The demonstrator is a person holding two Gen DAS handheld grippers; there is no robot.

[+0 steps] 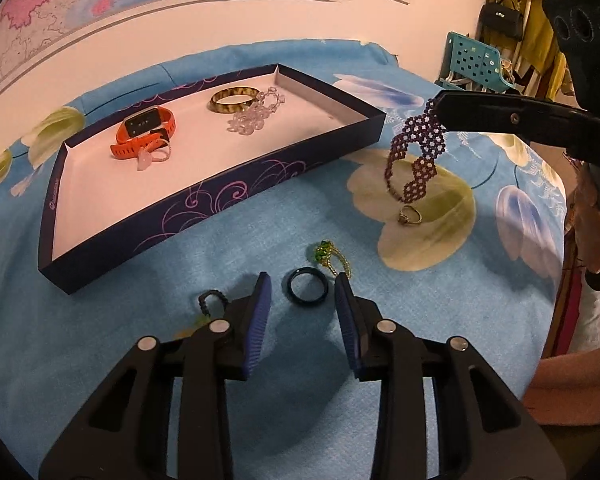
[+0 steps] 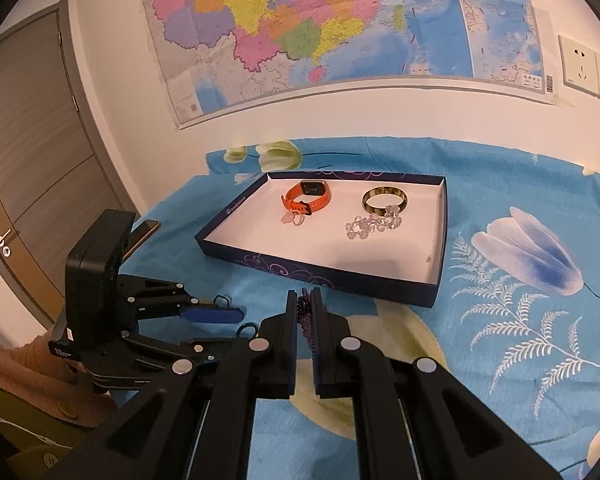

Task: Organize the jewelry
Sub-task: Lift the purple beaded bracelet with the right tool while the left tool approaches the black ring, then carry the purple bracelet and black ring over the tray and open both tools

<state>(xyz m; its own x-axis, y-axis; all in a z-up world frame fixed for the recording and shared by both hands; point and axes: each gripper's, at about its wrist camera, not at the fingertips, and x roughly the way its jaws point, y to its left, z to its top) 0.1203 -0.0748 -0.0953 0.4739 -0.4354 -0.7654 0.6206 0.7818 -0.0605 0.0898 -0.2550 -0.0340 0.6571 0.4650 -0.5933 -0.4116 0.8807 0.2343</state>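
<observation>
A dark blue tray (image 1: 220, 196) with a white floor lies on the blue flowered cloth. In it are an orange watch (image 1: 144, 130), a brown bangle (image 1: 234, 100), a clear bead bracelet (image 1: 256, 112) and a pale ring (image 1: 152, 158). My left gripper (image 1: 302, 286) is open, low over the cloth, with a dark ring (image 1: 307, 286) between its fingers. My right gripper (image 2: 305, 300) is shut on a purple beaded bracelet (image 1: 418, 152), which hangs above the cloth right of the tray. A green-stone gold ring (image 1: 330, 258), a small gold ring (image 1: 410, 214) and a black bead loop (image 1: 212, 300) lie on the cloth.
The tray (image 2: 328, 272) sits near the wall with a map. A phone (image 2: 142, 236) lies at the cloth's left edge by a door. A teal basket (image 1: 474, 64) and hanging bags stand past the right edge.
</observation>
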